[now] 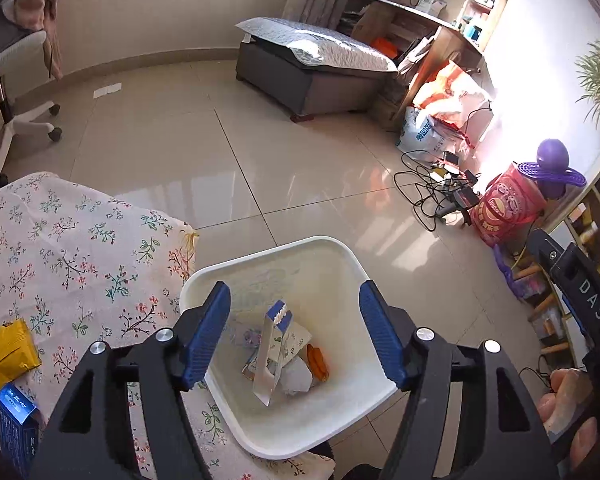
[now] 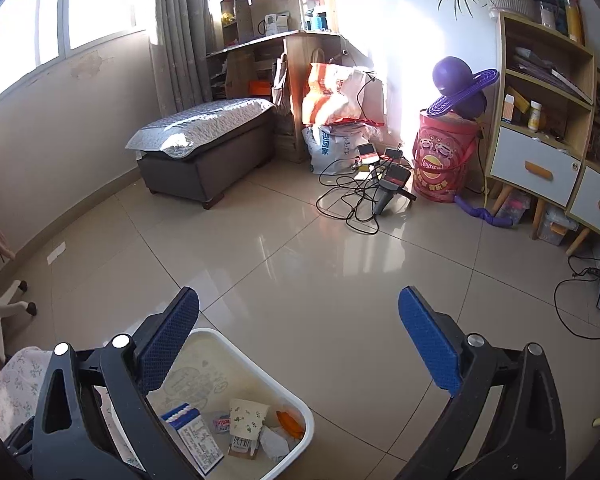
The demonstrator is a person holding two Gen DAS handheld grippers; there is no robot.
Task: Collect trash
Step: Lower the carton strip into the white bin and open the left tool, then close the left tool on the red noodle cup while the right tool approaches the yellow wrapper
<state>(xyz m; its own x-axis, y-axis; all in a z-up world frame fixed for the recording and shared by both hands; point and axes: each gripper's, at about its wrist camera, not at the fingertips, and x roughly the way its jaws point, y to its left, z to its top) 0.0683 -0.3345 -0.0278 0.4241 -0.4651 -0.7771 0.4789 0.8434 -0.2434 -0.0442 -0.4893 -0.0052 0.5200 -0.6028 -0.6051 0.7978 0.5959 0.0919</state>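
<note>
Trash bin (image 1: 340,408) below wide-open left claw (image 1: 296,336); blue-topped packet (image 1: 274,354) inside. Right claw (image 2: 300,344) wide, empty.

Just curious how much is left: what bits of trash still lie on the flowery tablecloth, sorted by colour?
Yellow packet: 1
Blue box: 1
Total: 2 in view, both beside the white bin, not in it.
</note>
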